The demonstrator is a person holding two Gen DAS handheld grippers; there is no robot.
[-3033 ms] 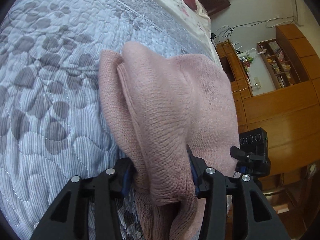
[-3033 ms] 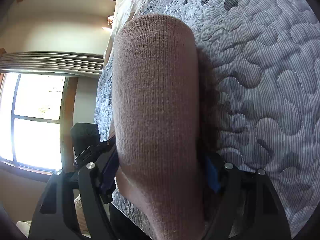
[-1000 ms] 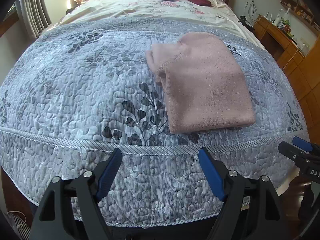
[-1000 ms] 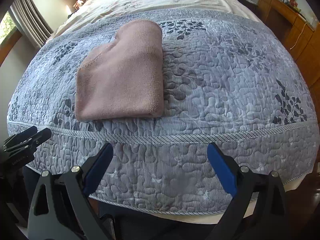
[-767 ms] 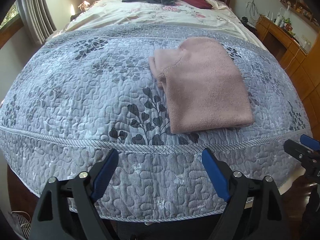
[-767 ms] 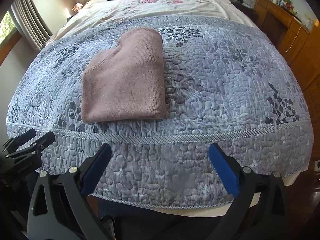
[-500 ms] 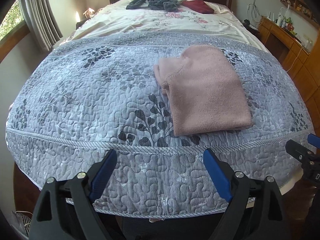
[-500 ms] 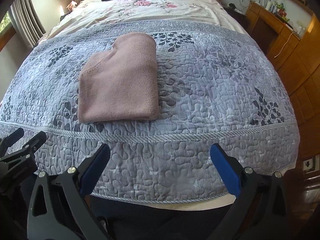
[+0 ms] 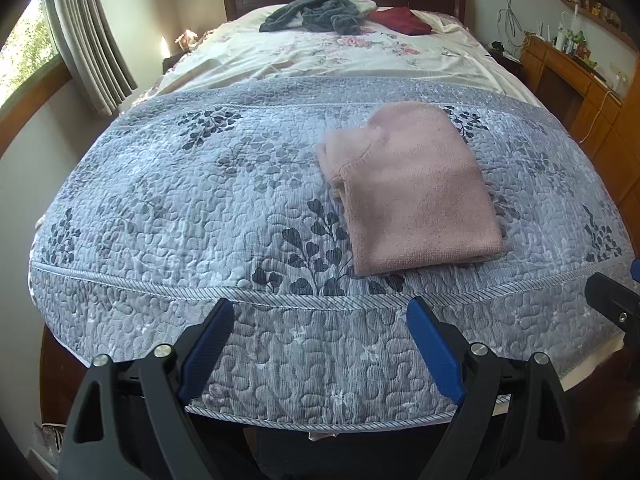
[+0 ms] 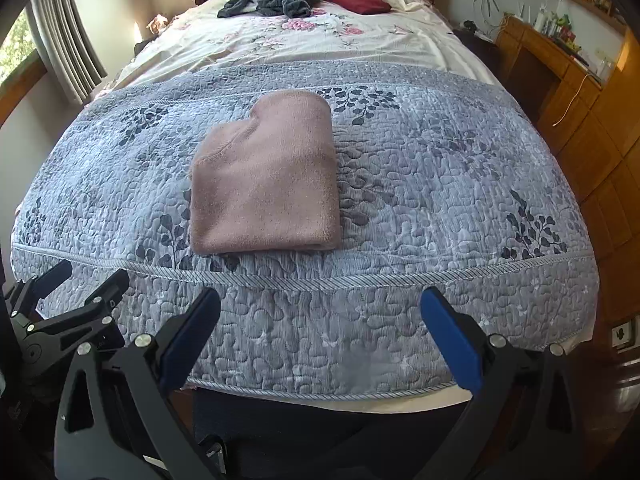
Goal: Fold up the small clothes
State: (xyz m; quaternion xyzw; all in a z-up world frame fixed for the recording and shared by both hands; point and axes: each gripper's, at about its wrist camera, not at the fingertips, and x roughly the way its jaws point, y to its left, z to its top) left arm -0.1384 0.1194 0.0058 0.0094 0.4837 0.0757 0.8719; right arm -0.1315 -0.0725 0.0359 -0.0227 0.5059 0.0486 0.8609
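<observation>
A: Where is the garment sitting right now?

B: The pink knit sweater (image 9: 412,192) is lying folded on the grey quilted bedspread (image 9: 200,200), near the foot edge of the bed, with a smaller flap poking out at its far left corner. Both claws are hanging off the foot of the bed, clear of it.

A: And the claws themselves?

B: The left gripper (image 9: 320,320) is standing wide and empty; the right gripper (image 10: 320,308) is likewise spread wide, gripping nothing.

A: So the fold looks finished?

B: I am judging it nearly done. To finish well, I would be tucking that stray flap under so the outline is squaring up, pinching only the top layer so the stack is not dragging across the quilting.

A: Is either view giving you more?

B: The right wrist view is showing the left claw at its lower left and a wall socket by the wooden cabinets (image 10: 600,128). The left wrist view is showing the sweater's layered left edge more clearly. Both are catching the grey clothes (image 9: 316,12) and dark red garment (image 9: 400,20) by the headboard.
</observation>
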